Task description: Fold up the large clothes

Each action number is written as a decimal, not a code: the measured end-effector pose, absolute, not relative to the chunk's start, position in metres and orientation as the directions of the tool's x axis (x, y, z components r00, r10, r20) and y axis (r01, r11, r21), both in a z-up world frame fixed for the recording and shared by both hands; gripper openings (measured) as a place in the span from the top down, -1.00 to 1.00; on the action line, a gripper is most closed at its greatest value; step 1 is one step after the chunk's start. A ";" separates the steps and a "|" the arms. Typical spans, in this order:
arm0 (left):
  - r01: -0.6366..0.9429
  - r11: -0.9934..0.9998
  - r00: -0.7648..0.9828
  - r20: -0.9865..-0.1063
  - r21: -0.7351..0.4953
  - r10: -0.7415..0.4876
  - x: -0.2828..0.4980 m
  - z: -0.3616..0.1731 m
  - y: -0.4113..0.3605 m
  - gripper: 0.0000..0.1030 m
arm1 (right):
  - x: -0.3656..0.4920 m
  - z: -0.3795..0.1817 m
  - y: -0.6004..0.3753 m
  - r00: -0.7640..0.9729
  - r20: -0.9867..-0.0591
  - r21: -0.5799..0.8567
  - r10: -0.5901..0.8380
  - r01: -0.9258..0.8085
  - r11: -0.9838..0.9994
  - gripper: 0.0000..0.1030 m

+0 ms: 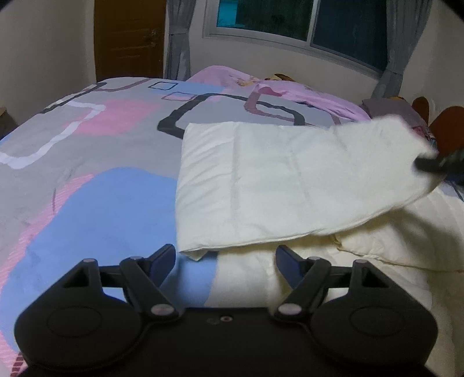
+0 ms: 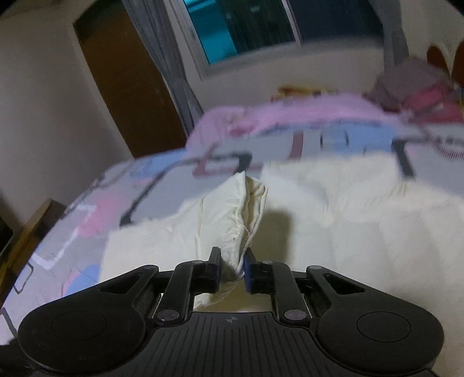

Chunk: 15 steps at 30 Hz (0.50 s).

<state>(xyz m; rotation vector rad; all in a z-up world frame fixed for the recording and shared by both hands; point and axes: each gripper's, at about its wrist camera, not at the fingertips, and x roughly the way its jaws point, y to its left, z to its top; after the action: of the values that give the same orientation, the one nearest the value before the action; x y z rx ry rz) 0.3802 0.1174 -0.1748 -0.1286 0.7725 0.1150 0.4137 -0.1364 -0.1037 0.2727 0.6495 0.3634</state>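
Observation:
A large cream quilted blanket (image 1: 284, 185) lies on the bed, its upper layer folded over a lower layer (image 1: 362, 261). My left gripper (image 1: 225, 258) is open and empty, just in front of the fold's near left corner. My right gripper (image 2: 232, 261) is shut on a bunched edge of the cream blanket (image 2: 229, 214) and holds it lifted above the bed. The right gripper also shows in the left wrist view (image 1: 429, 163), blurred, at the blanket's raised far right corner.
The bed carries a grey, blue and pink patterned cover (image 1: 95, 162). A pink quilt (image 1: 290, 92) and dark clothes (image 1: 391, 108) lie at the far side. A brown door (image 1: 130, 40), a window (image 1: 290, 20) and grey curtains (image 1: 178, 40) stand behind.

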 end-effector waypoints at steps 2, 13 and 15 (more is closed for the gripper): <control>-0.137 0.988 0.716 -0.696 -0.071 0.050 0.383 -0.176 0.112 -0.39 | 0.409 -0.091 -0.147 0.766 -0.515 0.334 0.385 -0.235 0.913 0.71; -0.072 0.995 0.744 -0.668 -0.064 0.011 0.393 -0.169 0.087 -0.15 | 0.393 -0.095 -0.245 0.804 -0.565 0.283 0.186 -0.023 0.959 0.71; -0.051 0.997 0.747 -0.665 -0.051 0.004 0.395 -0.168 0.081 0.07 | 0.390 -0.100 -0.263 0.801 -0.580 0.268 0.149 0.015 0.963 0.71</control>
<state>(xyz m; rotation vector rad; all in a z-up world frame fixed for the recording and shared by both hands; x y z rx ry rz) 0.3946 0.0815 -0.1676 -0.0677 0.7274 0.0303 0.3903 -0.2626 -0.0999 0.2673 0.6393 0.0723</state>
